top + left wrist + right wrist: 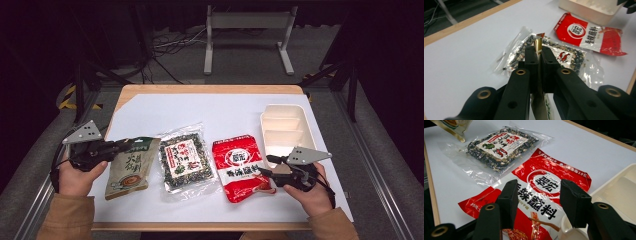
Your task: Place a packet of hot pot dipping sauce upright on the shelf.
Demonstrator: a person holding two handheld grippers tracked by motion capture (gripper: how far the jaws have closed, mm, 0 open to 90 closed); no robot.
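Left gripper [131, 145], jaws clamped on the top edge of the green-and-tan pouch [130, 167], raised at that edge, at the left of the white table [220, 112]. Right gripper [537, 200], jaws parted, nothing between the pads, poised just over the right edge of the red sauce packet [240, 167], flat on the table. Between pouch and packet: clear bag of dark seeds [185, 162], flat. Beyond the right gripper: cream divided tray [285, 127].

Grey floor [240, 75], white metal stand [248, 35]
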